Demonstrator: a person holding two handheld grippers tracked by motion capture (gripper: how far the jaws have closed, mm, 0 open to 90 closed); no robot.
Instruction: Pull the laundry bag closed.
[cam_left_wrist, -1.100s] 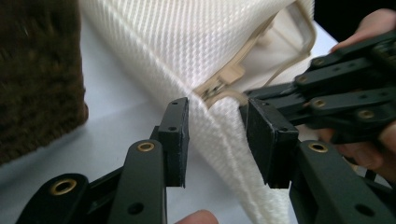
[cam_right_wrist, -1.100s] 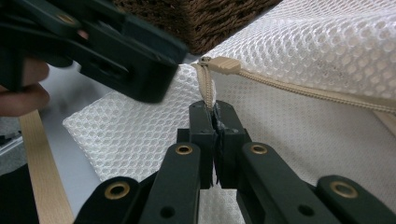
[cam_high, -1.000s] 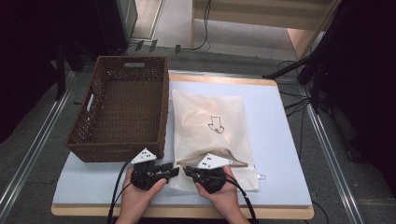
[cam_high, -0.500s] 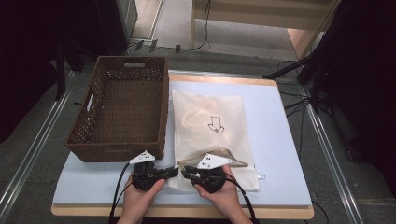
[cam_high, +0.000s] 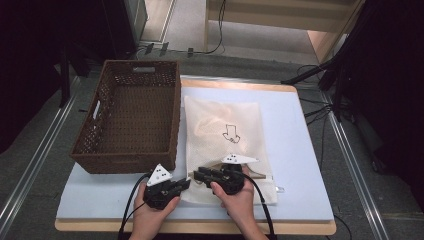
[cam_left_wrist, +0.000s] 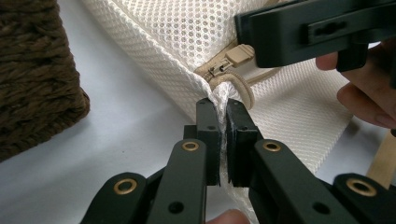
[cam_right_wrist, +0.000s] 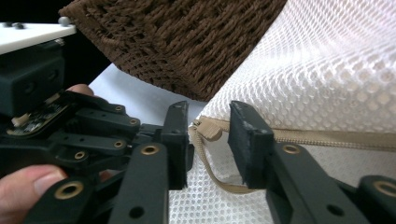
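A: Left gripper view, checking the left gripper (cam_left_wrist: 223, 122): jaws pinched tight on the near-left corner of the mesh bag (cam_left_wrist: 196, 37), netting bunched between the pads, having just been closing. Zipper pull (cam_left_wrist: 229, 63) and loop (cam_left_wrist: 243, 89) just beyond the tips.

B: Right gripper (cam_right_wrist: 209, 135)?

A: Partly open, having just been opening. Beige loop (cam_right_wrist: 205, 158) hanging in the gap between the pads, zipper tape (cam_right_wrist: 336, 139) running off to the right. Touching or not, cannot tell; no pinch visible.

B: From above?

A: Both grippers (cam_high: 187, 179) tip to tip at the bag's near-left corner, left (cam_high: 182, 184), right (cam_high: 197, 175).

B: Bag position, direction?

A: Flat on the table (cam_high: 300, 130), just beside the basket (cam_high: 127, 110), to its right. Long axis running away from the person, near edge to far edge. Zipper along the near short edge. Printed arrow (cam_high: 231, 134) pointing back toward the person.
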